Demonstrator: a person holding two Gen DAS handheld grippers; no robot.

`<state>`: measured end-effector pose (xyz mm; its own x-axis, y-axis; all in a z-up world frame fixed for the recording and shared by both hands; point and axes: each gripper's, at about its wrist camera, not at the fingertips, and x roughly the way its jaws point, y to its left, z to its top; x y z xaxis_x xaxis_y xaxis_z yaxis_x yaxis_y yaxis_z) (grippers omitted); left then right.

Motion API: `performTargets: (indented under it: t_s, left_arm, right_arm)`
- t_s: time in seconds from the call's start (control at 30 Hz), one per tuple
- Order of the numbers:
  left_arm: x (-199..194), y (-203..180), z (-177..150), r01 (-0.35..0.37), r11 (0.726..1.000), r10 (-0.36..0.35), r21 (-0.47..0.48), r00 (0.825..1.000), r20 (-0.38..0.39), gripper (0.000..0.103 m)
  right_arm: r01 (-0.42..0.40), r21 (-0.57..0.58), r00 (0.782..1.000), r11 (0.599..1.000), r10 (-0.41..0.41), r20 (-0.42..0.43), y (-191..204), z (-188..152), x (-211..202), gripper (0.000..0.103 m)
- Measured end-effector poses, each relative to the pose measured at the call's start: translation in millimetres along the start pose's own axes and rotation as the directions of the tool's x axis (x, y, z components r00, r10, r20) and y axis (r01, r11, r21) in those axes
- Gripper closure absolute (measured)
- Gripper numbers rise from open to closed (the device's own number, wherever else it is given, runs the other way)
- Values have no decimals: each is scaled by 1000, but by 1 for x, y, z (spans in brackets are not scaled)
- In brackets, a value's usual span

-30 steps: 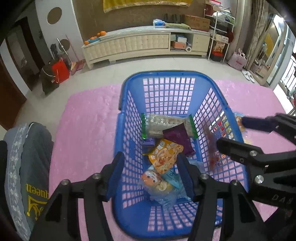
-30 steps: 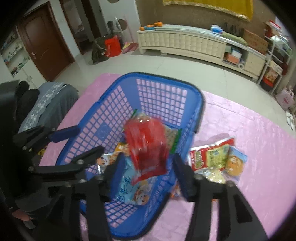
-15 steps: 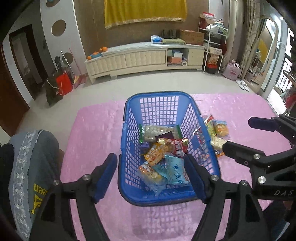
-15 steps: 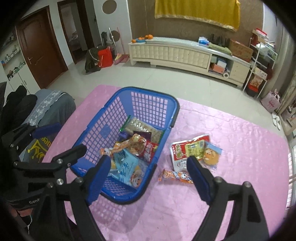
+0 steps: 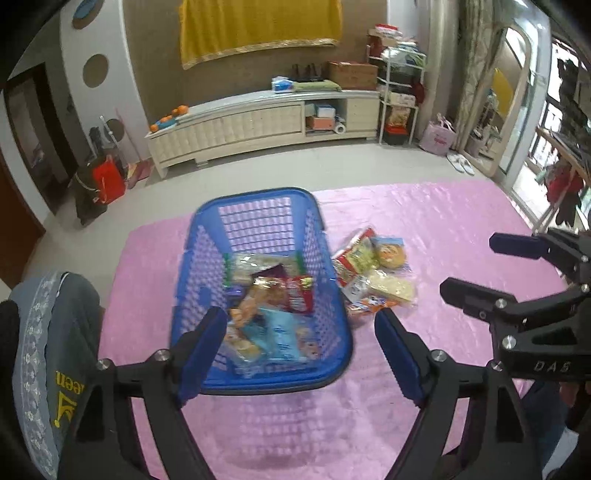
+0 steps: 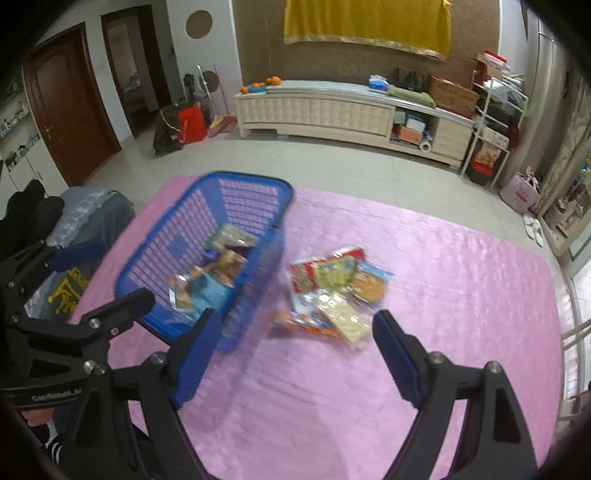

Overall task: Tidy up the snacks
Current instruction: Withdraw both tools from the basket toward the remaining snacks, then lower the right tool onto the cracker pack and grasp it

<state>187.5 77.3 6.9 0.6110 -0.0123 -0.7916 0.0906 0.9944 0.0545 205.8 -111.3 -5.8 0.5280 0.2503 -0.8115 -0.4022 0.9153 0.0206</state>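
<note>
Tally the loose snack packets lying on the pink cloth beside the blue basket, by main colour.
red and green packet: 1
blue packet with an orange bun: 1
pale yellow packet: 1
orange packet: 1
Total: 4 that can be told apart; the overlapping heap may hide more.

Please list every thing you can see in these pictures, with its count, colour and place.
basket: one, blue, on the cloth, left of the loose snacks.
snack packets in basket: several, mixed colours, exact count unclear.
loose snack packets: about five, red, yellow, orange, on the cloth right of the basket.
cloth: one, pink, under everything.
TV cabinet: one, cream, at the far wall.
curtain: one, yellow, on the wall.
red bag: one, on the floor, left.
left gripper: blue fingers, open, empty.
right gripper: blue fingers, open, empty.
</note>
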Motion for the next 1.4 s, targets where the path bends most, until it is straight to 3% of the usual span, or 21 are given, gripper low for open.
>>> performTargets:
  t_s: [0.2,0.47,0.67,0.8,0.87,0.93,1.03,1.2,1.3,1.4]
  left_arm:
    - [17,-29,-6,11,1000,-11,-5,1000,-23,22]
    - [36,-66,-24,-15,999,14,-50,1000,-28,22]
    - [46,-77,-34,-40,994,38,-102,999,-21,22]
    - [59,-72,-45,-89,965,80,-246,996,-50,22]
    - [57,-76,-56,-140,948,145,-287,989,-3,22]
    - [61,-83,-63,-189,933,197,-307,980,-7,22]
    - [71,-92,-66,-167,925,158,-341,986,-54,22]
    - [97,-109,-65,-188,930,170,-316,982,-85,22]
    - [110,-116,-66,-210,928,193,-307,977,-87,22]
    - [123,-118,-64,-210,936,192,-281,977,-92,22]
  right_arm:
    - [5,19,1000,1000,-5,-8,-32,-13,3,16]
    - [-23,-76,999,997,21,-29,-60,-36,28,16]
    - [-120,-65,992,991,117,-43,-82,-45,51,16]
    - [-165,-79,986,983,161,-45,-90,-48,68,16]
    - [-171,-89,985,981,167,-50,-95,-48,78,16]
    - [-183,-81,983,980,180,-48,-104,-46,88,16]
    - [-224,-63,974,973,221,-45,-118,-44,103,16]
    - [-247,-120,969,961,244,-40,-126,-47,117,16]
    - [-216,-161,976,963,217,-9,-128,-50,123,16]
    - [-252,-155,968,955,251,-31,-132,-52,136,16]
